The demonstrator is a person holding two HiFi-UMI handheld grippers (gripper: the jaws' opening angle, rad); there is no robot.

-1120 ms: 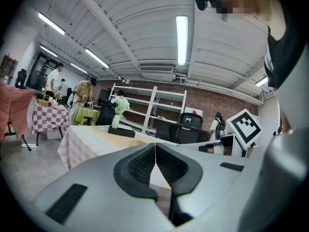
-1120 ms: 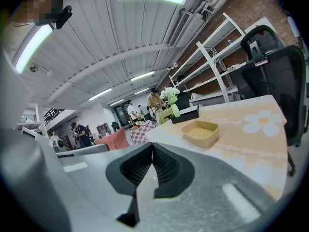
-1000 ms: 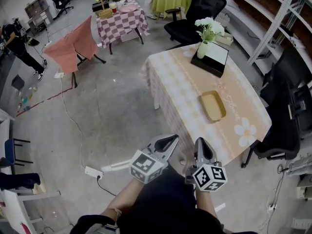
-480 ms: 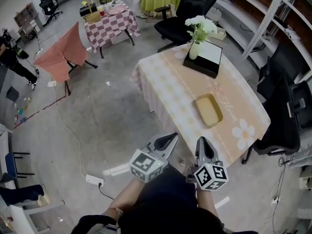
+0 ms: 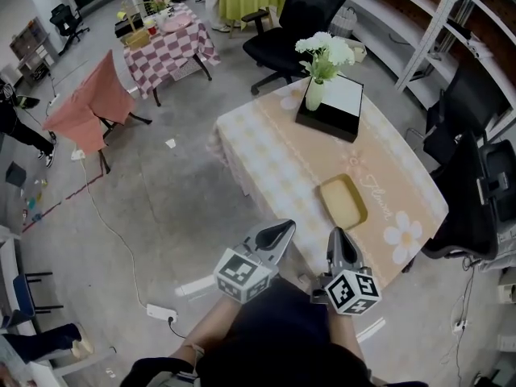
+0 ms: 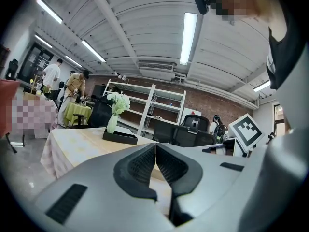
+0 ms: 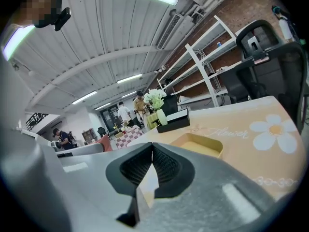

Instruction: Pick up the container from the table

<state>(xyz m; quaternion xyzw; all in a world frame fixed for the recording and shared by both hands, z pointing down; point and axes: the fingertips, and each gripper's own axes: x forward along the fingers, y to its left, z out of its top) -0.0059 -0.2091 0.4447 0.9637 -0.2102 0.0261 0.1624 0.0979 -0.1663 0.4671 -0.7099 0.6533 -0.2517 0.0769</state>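
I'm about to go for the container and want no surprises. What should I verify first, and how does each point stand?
- shallow yellow rectangular container in plain view on the flower-print table: ok.
- Container empty: ok.
- left hand-held gripper open to grasp: not ok, jaws shut, nothing between.
- right hand-held gripper open: not ok, shut, empty.
- white-flower vase clear of the container: ok, it stands apart.
- Grippers at the container: not ok, both short of it.

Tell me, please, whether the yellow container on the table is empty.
Empty: the container lies open side up, and the head and right gripper views show only its bare floor.
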